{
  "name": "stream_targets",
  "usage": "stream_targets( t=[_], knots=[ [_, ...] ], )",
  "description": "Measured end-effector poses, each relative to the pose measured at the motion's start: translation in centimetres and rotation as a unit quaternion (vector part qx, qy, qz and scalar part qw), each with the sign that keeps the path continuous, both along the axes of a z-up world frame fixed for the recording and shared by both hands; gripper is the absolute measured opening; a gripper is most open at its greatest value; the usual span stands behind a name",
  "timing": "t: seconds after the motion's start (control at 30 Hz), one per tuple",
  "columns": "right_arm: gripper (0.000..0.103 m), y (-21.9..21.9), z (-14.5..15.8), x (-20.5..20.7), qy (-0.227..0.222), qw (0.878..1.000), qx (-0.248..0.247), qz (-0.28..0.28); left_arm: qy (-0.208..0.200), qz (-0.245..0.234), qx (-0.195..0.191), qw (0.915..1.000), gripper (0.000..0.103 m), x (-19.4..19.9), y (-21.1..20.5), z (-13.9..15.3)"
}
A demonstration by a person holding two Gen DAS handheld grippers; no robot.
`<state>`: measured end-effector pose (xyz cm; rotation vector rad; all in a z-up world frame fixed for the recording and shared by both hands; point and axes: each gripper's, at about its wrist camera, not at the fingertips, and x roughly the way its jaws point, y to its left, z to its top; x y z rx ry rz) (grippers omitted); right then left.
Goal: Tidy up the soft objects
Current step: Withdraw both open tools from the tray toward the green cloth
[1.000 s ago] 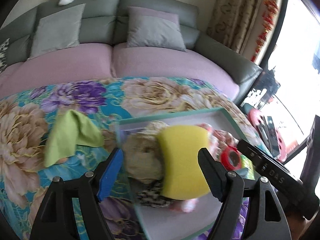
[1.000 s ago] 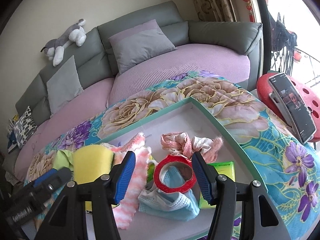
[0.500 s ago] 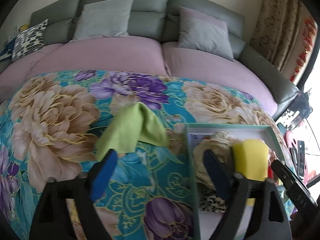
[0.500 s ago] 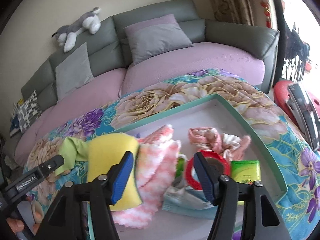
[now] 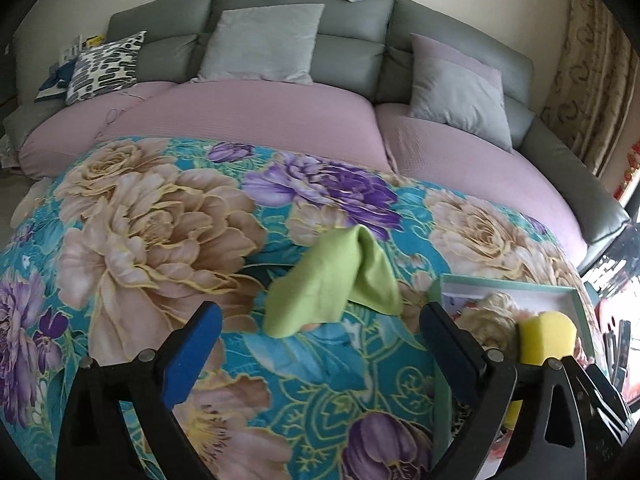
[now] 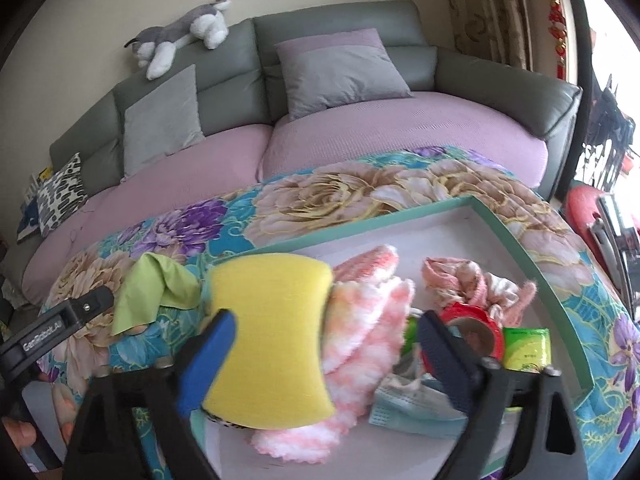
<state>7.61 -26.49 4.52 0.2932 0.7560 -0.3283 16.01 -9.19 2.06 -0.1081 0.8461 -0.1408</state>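
In the left wrist view a crumpled green cloth (image 5: 336, 280) lies on the floral blanket (image 5: 160, 232), just beyond my left gripper (image 5: 320, 352). Its jaws are opening, with nothing between them. The teal-rimmed tray (image 5: 505, 282) sits at the right, with the yellow sponge (image 5: 547, 336) in it. In the right wrist view my right gripper (image 6: 326, 360) hovers over the tray (image 6: 516, 240). Its jaws are opening around the yellow sponge (image 6: 272, 340), and the pads stand clear of it. The sponge leans on a pink-and-white fluffy cloth (image 6: 368, 320). The green cloth (image 6: 156, 292) lies left of the tray.
The tray also holds a pink scrunchie (image 6: 472, 284), a red tape roll (image 6: 474, 326), a green packet (image 6: 524, 346) and a face mask (image 6: 412, 402). A grey sofa (image 5: 352, 60) with cushions and a plush dog (image 6: 180, 36) stands behind. A red stool (image 6: 584, 212) is at the right.
My left gripper swung left from the sponge over the tray to the blanket in front of the green cloth, and its jaws widened. My right gripper shifted left from the red tape roll to the sponge and opened wider.
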Motion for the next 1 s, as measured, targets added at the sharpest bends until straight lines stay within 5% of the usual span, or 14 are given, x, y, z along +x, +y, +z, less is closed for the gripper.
stream_targets(
  t=[0.5,1.0],
  knots=[
    [0.098,3.9,0.1,1.7,-0.006,0.999,-0.009,0.043,0.002,0.058,0.006,0.9983,0.099,0.7,3.9,0.1],
    [0.099,5.7,0.0,3.1,-0.012,0.999,-0.014,0.049,0.002,0.061,-0.006,0.9981,0.099,1.1,6.2,0.1]
  ],
)
